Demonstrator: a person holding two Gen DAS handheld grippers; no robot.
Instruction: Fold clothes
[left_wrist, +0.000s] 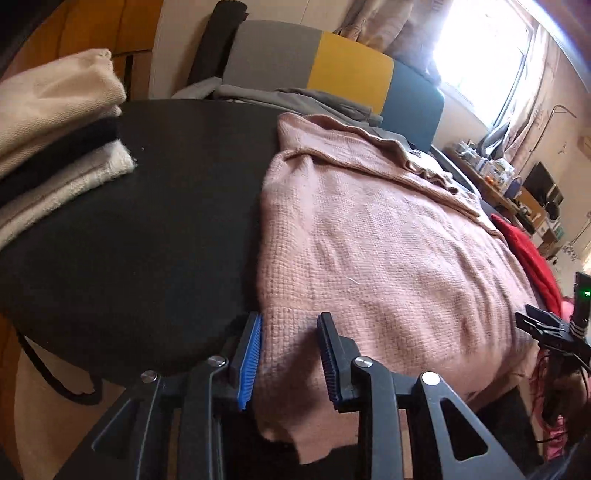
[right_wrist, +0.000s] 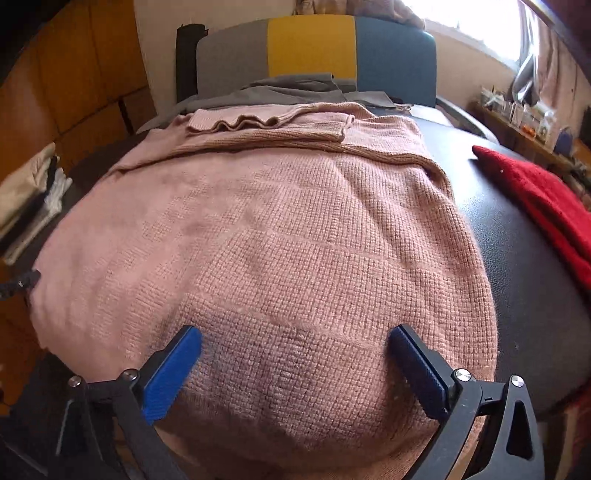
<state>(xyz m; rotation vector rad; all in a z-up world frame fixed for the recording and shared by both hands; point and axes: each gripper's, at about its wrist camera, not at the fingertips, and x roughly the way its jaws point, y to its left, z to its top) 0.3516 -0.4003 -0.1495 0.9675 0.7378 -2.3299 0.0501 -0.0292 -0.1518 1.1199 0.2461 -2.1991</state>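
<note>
Pink knitted sweater (right_wrist: 280, 236) flat, sleeves folded at 12 o'clock; left gripper (left_wrist: 290, 354) and right gripper (right_wrist: 295, 365) both agape at the 6 o'clock hem. Pinch all layers evenly.

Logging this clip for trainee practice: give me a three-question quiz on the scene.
1. True or false: the pink sweater lies spread on the black table.
2. Which side of the sweater is the red garment on in the right wrist view? A) left B) right C) underneath
3. Fill in: both the left gripper and right gripper are ___ over the near edge of the sweater.

Key: 1 true; 2 B; 3 open
</note>
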